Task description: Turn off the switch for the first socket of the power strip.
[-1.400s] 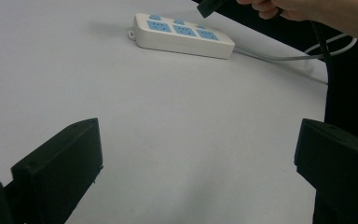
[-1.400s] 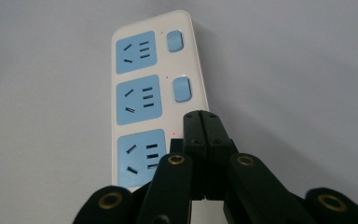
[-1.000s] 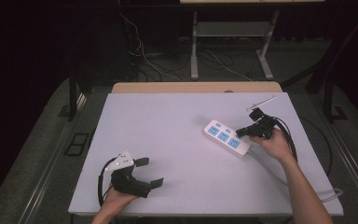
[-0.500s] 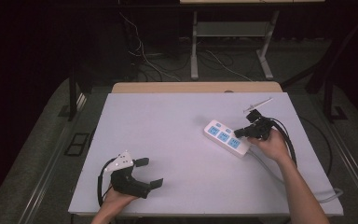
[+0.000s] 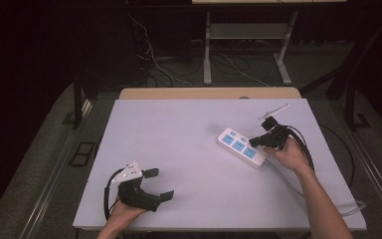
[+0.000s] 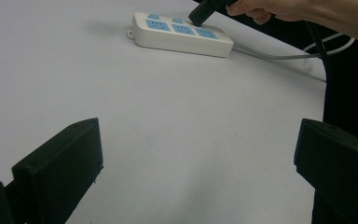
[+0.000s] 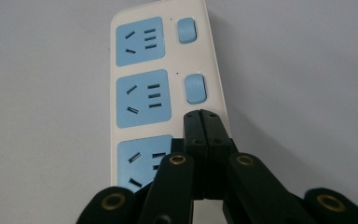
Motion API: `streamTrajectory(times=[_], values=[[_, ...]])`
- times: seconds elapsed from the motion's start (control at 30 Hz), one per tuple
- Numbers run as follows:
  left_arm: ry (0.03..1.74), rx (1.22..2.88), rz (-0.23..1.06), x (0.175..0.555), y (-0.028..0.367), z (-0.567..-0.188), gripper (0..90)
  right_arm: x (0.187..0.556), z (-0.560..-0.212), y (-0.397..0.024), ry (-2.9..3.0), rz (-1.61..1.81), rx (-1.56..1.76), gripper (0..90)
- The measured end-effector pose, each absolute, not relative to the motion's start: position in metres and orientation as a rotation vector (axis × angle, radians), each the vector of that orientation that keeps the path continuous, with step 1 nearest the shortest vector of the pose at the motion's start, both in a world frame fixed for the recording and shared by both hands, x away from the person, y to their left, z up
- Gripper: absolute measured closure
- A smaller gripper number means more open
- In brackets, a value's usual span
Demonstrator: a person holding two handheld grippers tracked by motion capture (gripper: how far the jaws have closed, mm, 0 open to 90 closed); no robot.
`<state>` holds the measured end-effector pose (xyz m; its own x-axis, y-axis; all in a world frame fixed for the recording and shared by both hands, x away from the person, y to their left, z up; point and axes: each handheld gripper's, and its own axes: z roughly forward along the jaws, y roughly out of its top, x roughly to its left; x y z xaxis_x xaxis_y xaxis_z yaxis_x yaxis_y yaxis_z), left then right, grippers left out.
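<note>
Worktop: pale, flat, bare apart from the strip and the two grippers.
Strip: white power strip with three blue sockets and blue switches, lying flat on the right half of the worktop, set at a slant.
Strip, left gripper view: far off, near the top of the picture, long side toward the camera.
Strip, right gripper view: directly under the jaws, sockets in a column, a switch beside each.
Cord: grey, leaves the strip's near end and runs to the worktop's right edge.
Right gripper: held in the person's right hand, just over the strip's near end.
Right jaws: pressed flat together, nothing between them; tips pointing down at the strip, just below the middle switch. Whether they touch the strip I cannot tell.
Right hand: just right of the strip, wrapped round the gripper.
Left gripper: well apart from the strip, near the worktop's front left edge, held in the left hand.
Left jaws: spread wide, nothing between them but bare worktop; aimed toward the strip.
Black cables: trail from the right gripper, right of the strip.
</note>
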<state>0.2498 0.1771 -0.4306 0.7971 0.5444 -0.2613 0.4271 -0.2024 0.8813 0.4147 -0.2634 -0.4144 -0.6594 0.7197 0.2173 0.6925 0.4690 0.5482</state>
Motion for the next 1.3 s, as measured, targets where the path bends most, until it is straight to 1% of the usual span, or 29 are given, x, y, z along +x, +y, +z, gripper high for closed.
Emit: streamTrajectory(times=[0.5,0.77,0.93,1.3], values=[[0.757,1.825,0.132,0.249,0.18,-0.43,0.0,0.413,-0.418,-0.268,2.627,1.018,1.295,90.0],[0.755,1.821,0.131,0.249,0.18,-0.43,0.0,0.413,-0.415,-0.264,2.635,0.969,1.295,90.0],[0.748,1.821,0.129,0.249,0.18,-0.43,0.0,0.411,-0.408,-0.265,2.637,0.973,1.308,90.0],[0.748,1.818,0.127,0.247,0.179,-0.429,0.0,0.399,-0.387,-0.286,2.554,1.107,1.346,90.0]])
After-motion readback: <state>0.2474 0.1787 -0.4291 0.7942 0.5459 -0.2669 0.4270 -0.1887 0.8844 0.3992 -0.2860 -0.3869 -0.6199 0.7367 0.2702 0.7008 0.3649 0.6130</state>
